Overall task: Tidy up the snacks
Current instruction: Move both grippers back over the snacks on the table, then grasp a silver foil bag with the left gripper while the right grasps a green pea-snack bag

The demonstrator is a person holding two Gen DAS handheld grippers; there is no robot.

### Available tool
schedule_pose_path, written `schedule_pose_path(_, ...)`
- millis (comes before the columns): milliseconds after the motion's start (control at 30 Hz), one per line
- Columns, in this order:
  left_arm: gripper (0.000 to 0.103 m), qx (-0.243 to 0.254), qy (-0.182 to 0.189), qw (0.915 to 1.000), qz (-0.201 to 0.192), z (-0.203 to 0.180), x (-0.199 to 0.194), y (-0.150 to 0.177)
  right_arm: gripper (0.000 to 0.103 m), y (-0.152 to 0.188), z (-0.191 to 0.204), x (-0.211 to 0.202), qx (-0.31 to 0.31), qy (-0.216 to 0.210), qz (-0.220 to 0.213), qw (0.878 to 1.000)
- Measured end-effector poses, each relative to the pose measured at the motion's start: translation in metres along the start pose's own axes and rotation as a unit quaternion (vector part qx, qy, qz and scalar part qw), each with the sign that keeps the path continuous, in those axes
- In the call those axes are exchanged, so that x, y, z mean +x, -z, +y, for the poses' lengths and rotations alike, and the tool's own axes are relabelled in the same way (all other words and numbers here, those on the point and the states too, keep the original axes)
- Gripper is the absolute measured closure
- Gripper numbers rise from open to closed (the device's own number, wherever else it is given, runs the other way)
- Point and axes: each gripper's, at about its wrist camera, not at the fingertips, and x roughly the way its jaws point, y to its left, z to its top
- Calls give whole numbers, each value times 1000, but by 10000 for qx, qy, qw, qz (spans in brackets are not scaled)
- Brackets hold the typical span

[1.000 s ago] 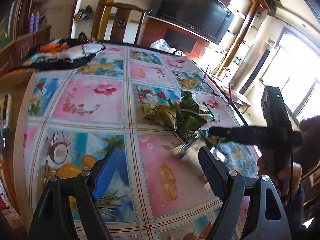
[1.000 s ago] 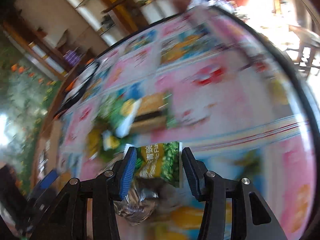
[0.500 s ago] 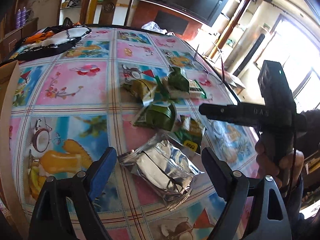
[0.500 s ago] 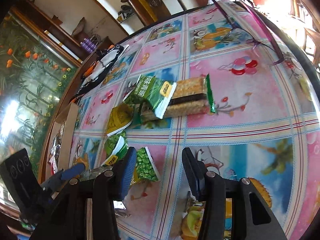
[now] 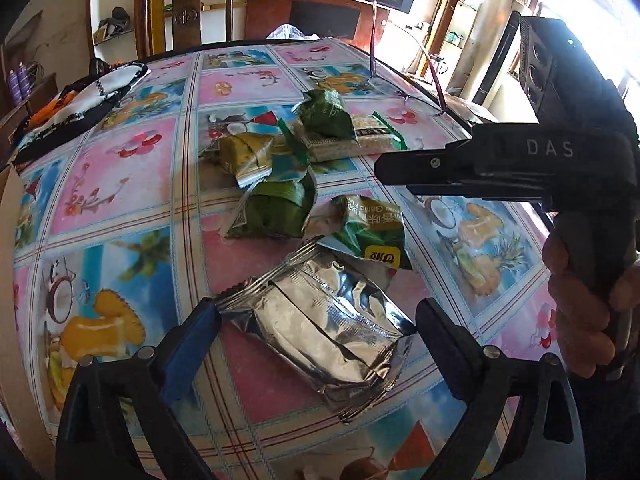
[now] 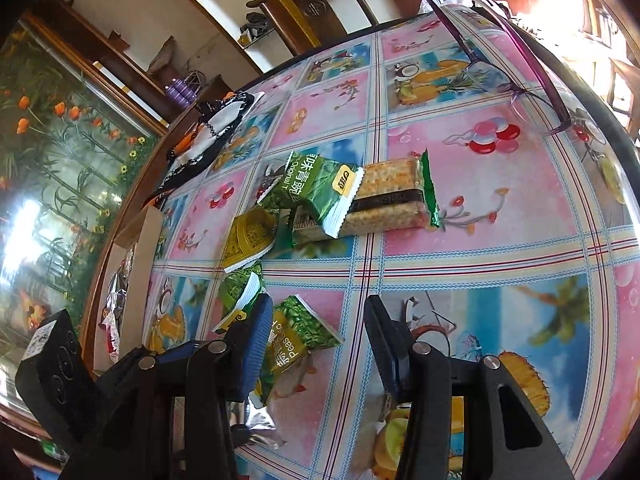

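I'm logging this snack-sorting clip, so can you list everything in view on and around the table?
silver foil packet: one, silver, between the left fingers
green snack packets: four or so, green, mid-table
yellow packet: one, yellow, beside them
cracker pack: one, tan with green ends, mid-table
glasses: one, purple, far edge
cloth: one, black-white-orange, far corner
tablecloth: one, pink-blue fruit print
left gripper: jaws opening
right gripper: open, nothing gripped

Crinkled silver foil packet [image 5: 324,328], mirror-glossy, near table's front edge. Green pea packets [image 5: 372,236] of shiny printed plastic film. Cracker pack [image 6: 384,200] in clear glossy wrap, rough biscuit showing. Tablecloth [image 5: 120,168] smooth, glossy, printed vinyl. Gripper pads [image 6: 256,344] ribbed blue rubber; frames matt black plastic. Chair [image 5: 188,12] polished wood.
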Motion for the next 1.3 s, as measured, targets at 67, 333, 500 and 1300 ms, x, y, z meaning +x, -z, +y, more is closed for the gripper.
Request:
schedule_pose_path(67, 6, -54, 19, 10000, -17, 0, 2, -2, 52, 0, 1, 0, 3, -11, -4, 10000)
schedule_pose_path(333, 47, -217, -263, 9992, -212, 16, -2, -5, 52, 3, 5, 1, -84, 1, 16, 10000)
schedule_pose_path(500, 53, -523, -205, 9982, -228, 33, -6, -6, 52, 4, 5, 5, -74, -1, 73, 9999)
schedule_pose_path(1300, 31, -1049, -234, 9937, -326, 59, -14, -8, 45, 23, 55, 17, -1485, 11, 251, 9886)
